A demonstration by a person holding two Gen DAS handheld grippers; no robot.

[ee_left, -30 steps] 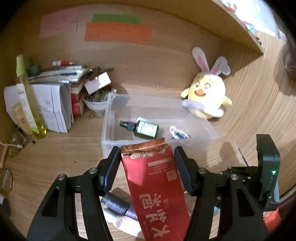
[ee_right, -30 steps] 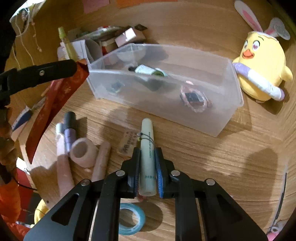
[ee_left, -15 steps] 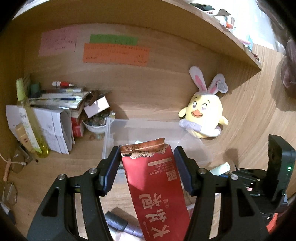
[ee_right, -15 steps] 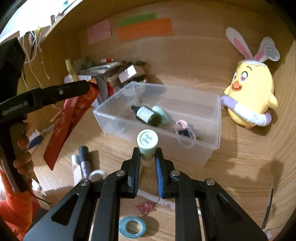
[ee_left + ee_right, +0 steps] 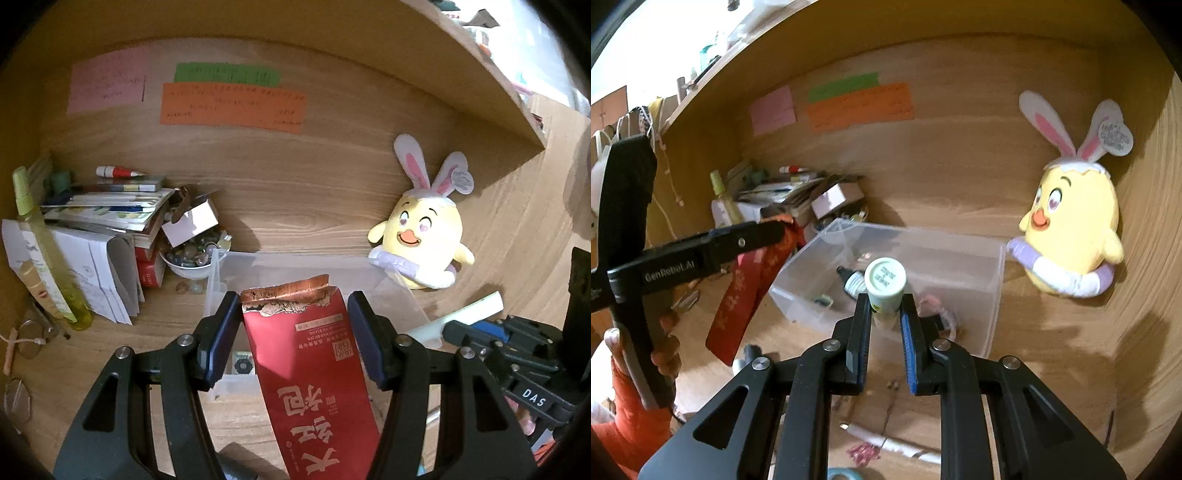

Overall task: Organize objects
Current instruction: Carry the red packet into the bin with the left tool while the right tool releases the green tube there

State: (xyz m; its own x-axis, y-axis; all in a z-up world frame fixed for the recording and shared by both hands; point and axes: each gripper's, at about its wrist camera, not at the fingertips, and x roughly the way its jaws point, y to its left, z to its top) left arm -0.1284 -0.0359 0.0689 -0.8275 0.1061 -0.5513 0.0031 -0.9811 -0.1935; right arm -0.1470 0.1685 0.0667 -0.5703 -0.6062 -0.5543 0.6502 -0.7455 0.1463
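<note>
My left gripper (image 5: 291, 306) is shut on a long red packet (image 5: 310, 362) with a torn gold top, gripped across its width. In the right wrist view the red packet (image 5: 738, 306) hangs from that left gripper (image 5: 775, 229) above the desk, left of the clear plastic bin (image 5: 960, 266). My right gripper (image 5: 885, 301) is shut on a pale green tube (image 5: 885, 282), seen end on, held in the air in front of the bin. The tube (image 5: 461, 314) also shows at the right of the left wrist view. Inside the bin lie a dark bottle (image 5: 849, 282) and a pink hair tie (image 5: 938, 310).
A yellow plush chick (image 5: 424, 240) with rabbit ears leans against the right wall. Books and papers (image 5: 103, 206), a bowl of stones (image 5: 188, 258) and a yellow spray bottle (image 5: 44, 251) crowd the back left. A tape roll (image 5: 842, 474) and a white cable (image 5: 886, 439) lie near me.
The right gripper has lifted the tube off the desk and tipped it up towards the bin. The left gripper has risen with the red packet, so the bin sits lower in its view.
</note>
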